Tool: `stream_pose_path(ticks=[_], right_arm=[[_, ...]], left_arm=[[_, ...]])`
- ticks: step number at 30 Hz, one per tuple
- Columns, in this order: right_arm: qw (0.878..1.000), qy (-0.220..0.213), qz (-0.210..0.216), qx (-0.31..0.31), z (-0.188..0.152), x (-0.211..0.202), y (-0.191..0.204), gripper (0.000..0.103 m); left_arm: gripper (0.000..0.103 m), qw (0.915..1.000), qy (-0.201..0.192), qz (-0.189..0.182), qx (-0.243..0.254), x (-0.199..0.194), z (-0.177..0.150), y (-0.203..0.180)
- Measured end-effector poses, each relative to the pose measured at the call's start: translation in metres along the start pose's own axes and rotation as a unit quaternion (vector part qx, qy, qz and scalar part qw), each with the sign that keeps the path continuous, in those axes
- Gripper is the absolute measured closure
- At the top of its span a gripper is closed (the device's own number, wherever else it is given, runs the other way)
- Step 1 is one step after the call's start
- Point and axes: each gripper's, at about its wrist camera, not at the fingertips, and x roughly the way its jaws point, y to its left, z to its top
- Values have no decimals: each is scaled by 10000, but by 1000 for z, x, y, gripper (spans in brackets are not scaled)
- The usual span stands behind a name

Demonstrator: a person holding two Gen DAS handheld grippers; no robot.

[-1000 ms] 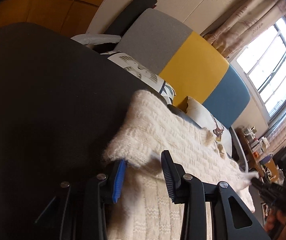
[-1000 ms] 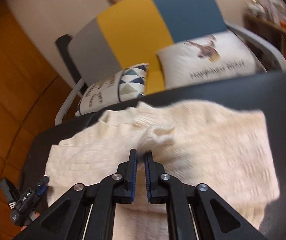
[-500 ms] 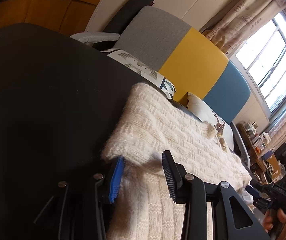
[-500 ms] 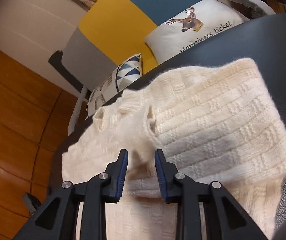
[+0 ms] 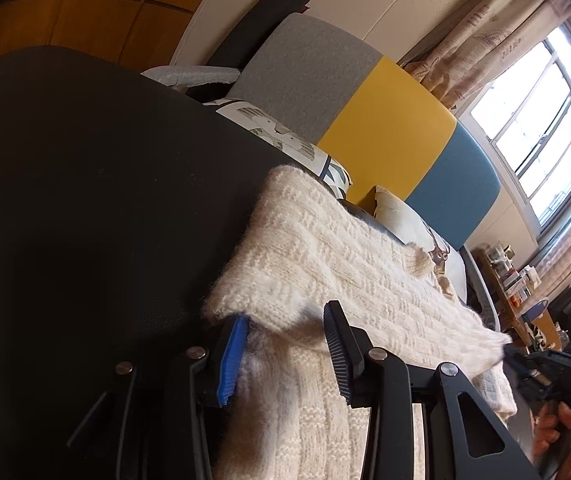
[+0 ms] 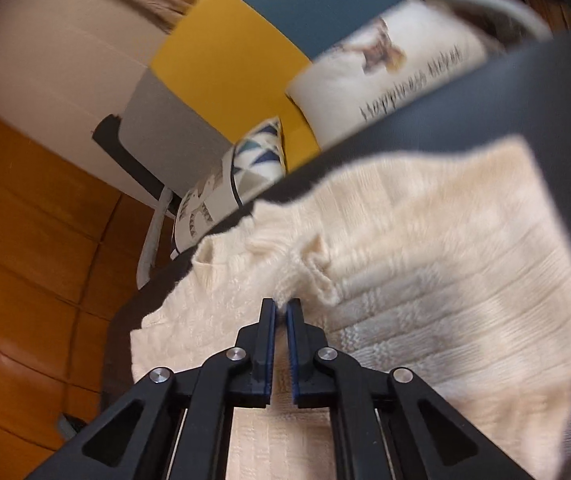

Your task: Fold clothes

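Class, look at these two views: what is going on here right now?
A person is folding a cream knitted sweater on a dark table, with a claw in each hand. The left claw stands partly open, astride a folded edge of the sweater. The right claw is shut, pinching a bit of the knit near the middle. A multicoloured sofa with cushions stands behind the table.

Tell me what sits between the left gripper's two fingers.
A fold of the cream sweater fills the gap of the left gripper, seen in the left wrist view; its edge lies over the black table.
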Motion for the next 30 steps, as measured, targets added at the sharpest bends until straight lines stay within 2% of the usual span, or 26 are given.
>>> stream_pose_path(ticks=[3, 9, 11, 13, 15, 17, 20, 21, 23, 25, 27, 30], right_arm=[[9998, 14, -166, -68, -1, -2, -2, 99], [9971, 312, -688, -5, -11, 27, -31, 99], [9964, 248, -797, -111, -13, 28, -33, 101], [9958, 289, -863, -85, -13, 26, -30, 99], [9952, 415, -887, -63, -12, 23, -26, 85], [9911, 342, -1209, -441, -12, 9, -16, 80], [9799, 39, -1562, -1240, -13, -14, 1, 79], [9745, -98, -1632, -1539, -13, -22, 7, 78], [9648, -179, -1504, -2151, -14, -25, 24, 80], [9511, -43, -1482, -2709, -15, -12, 42, 84], [9405, 170, -1386, -3097, -16, 6, 59, 84], [9346, 508, -1382, -3236, -12, 39, 68, 84]], left_arm=[[63, 10000, 17, -8, 10, 1, 0, 0], [63, 10000, 55, -18, -48, 4, 1, 3], [63, 10000, 60, 64, 24, 5, 0, -1], [63, 9999, 73, 122, 77, 5, 0, -3], [63, 9993, 197, 208, 251, -3, -1, -11], [63, 9982, 309, 291, 427, -11, -1, -18], [62, 9965, -205, 225, 780, -52, -11, -34], [57, 9950, -339, 242, 904, -60, -11, -39], [53, 9914, -535, 239, 1166, -65, -3, -52], [53, 9896, -546, 240, 1308, -54, 10, -65], [51, 9873, -469, 493, 1437, -27, 27, -78], [51, 9788, -240, 1140, 1683, 20, 41, -85]])
